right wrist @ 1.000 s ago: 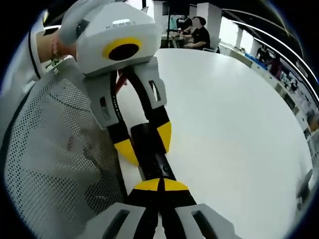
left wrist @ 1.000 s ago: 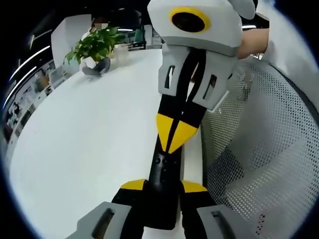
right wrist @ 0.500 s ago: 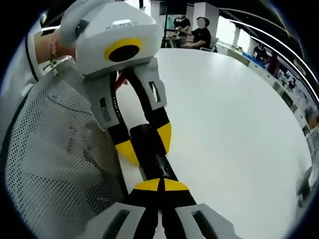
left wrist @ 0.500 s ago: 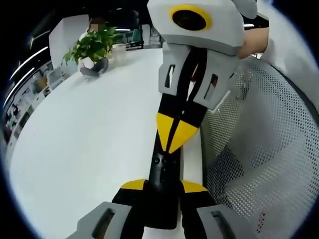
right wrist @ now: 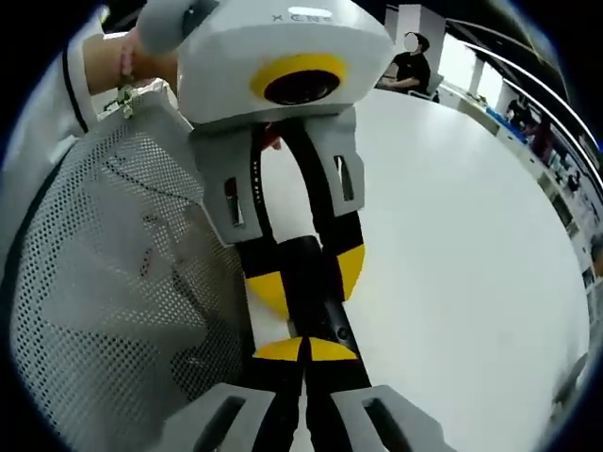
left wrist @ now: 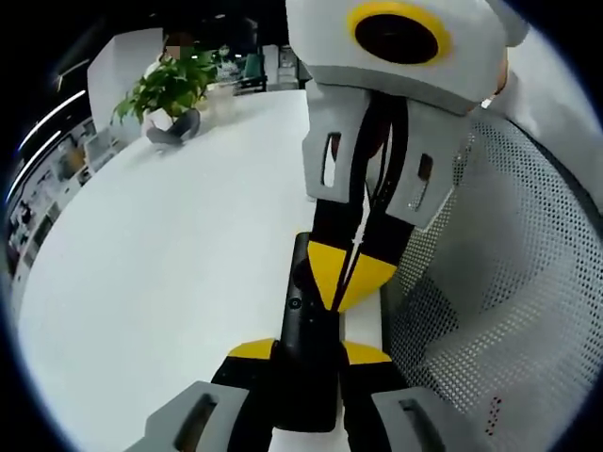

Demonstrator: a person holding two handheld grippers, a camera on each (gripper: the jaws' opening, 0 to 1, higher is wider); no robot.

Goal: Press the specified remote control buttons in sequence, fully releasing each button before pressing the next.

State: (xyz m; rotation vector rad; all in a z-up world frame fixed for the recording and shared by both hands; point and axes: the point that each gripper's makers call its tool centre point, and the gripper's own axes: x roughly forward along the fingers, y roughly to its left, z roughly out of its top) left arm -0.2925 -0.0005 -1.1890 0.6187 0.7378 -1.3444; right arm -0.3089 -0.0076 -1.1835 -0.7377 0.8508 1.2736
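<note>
White table [left wrist: 160,273], potted plant [left wrist: 170,94] in left gripper view, left claw [left wrist: 308,353] clamping black remote [left wrist: 306,367] — right claw [right wrist: 305,350] closed, tips on it

Brightness: both views well lit, even indoor light.
Source: ceiling strips, seen as bright lines near the upper edges.
Glare: the white worktop [left wrist: 160,273] is close to washed out, little texture left.
Shadows: soft and faint on the worktop.
Distortion: strong fisheye, the worktop's edges bow sharply.
Focus: centre crisp, the distant plant [left wrist: 170,87] softer, the room's far background smeared.
</note>
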